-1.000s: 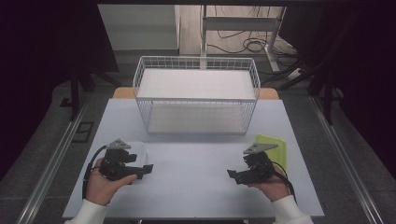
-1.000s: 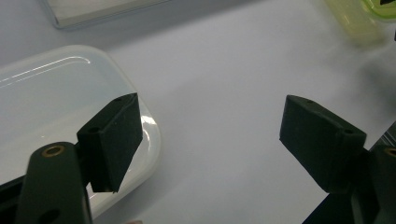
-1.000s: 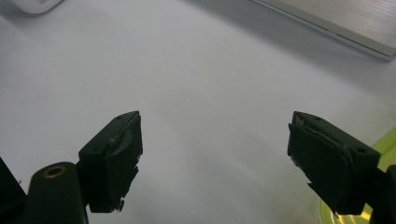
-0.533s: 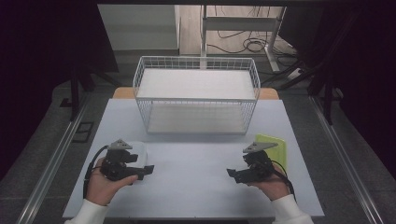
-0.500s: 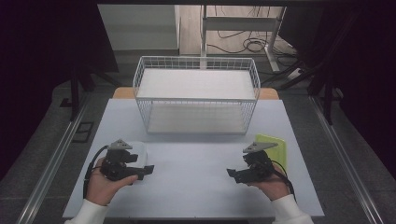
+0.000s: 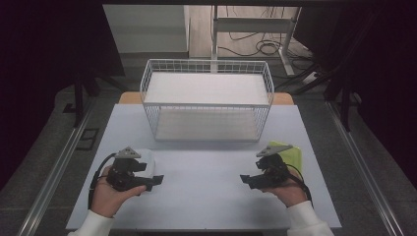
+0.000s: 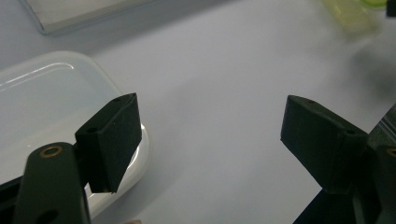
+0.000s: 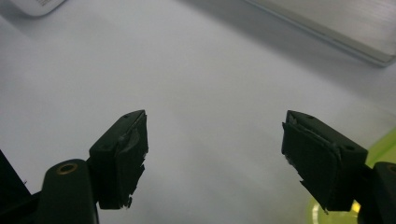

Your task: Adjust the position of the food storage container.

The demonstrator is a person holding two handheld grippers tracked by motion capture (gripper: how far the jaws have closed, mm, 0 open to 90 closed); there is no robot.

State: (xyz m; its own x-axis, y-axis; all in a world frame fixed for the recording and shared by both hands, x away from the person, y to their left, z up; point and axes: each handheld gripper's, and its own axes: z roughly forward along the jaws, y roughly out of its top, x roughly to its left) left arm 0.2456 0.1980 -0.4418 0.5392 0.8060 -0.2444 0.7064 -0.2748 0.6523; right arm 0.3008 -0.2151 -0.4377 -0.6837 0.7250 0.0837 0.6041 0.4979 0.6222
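**Both containers still on the surface, nothing gripped yet**

My left gripper (image 6: pixel 156 180) sits low over the surface (image 6: pixel 206 196) with its fingers (image 7: pixel 112 140) spread wide and nothing between them. The white container (image 7: pixel 51 116) lies just beside the left-hand finger in the left gripper view, part of it under that finger, not in the gap. My right gripper (image 6: pixel 244 179) is just as open, fingers (image 8: pixel 122 154) apart over bare surface, and the green container (image 8: pixel 373 154) peeks in behind the right-hand finger, also outside the gap.

As I judge it, the work has hardly begun: neither container is lifted, and both rest at the near side, well apart from each other. Farther off, the wire basket (image 6: pixel 206 105) stands in the middle of the surface with nothing in it. What remains is to grip each container and, I would guess, carry it there.
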